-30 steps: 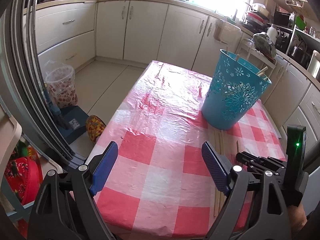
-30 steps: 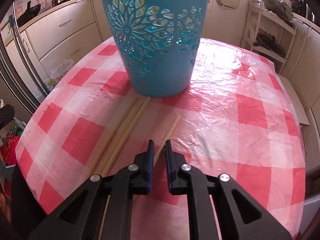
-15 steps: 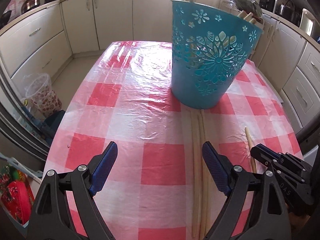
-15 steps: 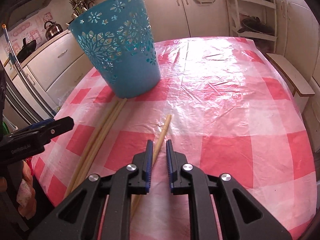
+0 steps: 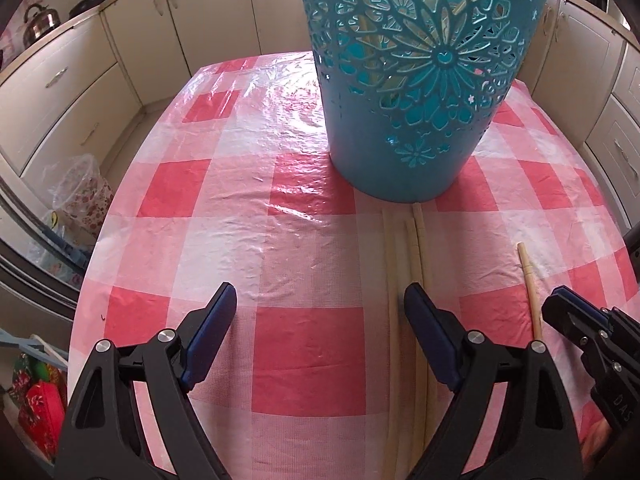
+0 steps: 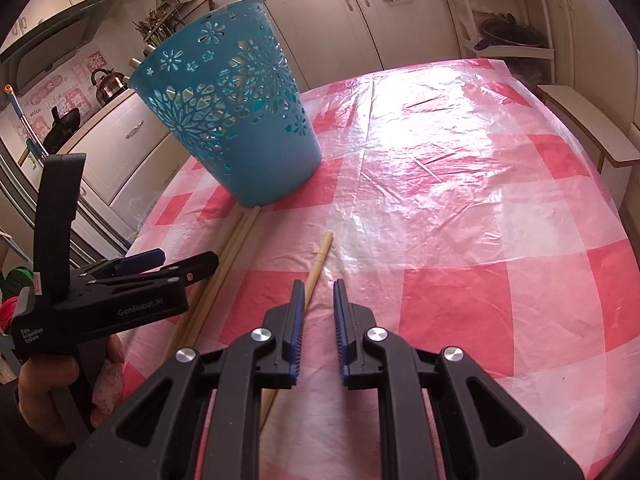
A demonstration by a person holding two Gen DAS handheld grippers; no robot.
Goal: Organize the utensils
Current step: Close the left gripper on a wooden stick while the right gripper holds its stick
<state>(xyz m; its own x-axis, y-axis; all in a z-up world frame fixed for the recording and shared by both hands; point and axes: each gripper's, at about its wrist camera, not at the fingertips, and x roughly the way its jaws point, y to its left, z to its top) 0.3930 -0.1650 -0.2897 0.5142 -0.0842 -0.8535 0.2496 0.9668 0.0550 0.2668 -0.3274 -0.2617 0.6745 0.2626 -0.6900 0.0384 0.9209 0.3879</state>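
Note:
A blue cut-out basket (image 5: 416, 92) with several wooden utensils inside stands on the red-checked table (image 5: 224, 200); it also shows in the right wrist view (image 6: 240, 120). Long wooden sticks (image 5: 404, 272) lie side by side in front of the basket, seen too in the right wrist view (image 6: 224, 256). One separate wooden stick (image 5: 530, 284) lies to their right, also in the right wrist view (image 6: 318, 264). My left gripper (image 5: 320, 332) is open wide and empty, its right finger beside the long sticks. My right gripper (image 6: 316, 312) is narrowly open and empty; the single stick runs under its left finger.
Cream kitchen cabinets (image 5: 132, 36) ring the table. A plastic-lined bin (image 5: 80, 196) stands on the floor at left. A low wooden shelf (image 6: 588, 128) sits beyond the table's right edge. A kettle (image 6: 106, 82) stands on the counter.
My left gripper has swung in close to the basket and over the long sticks. My right gripper has drawn back and to the right and its jaws have parted a little.

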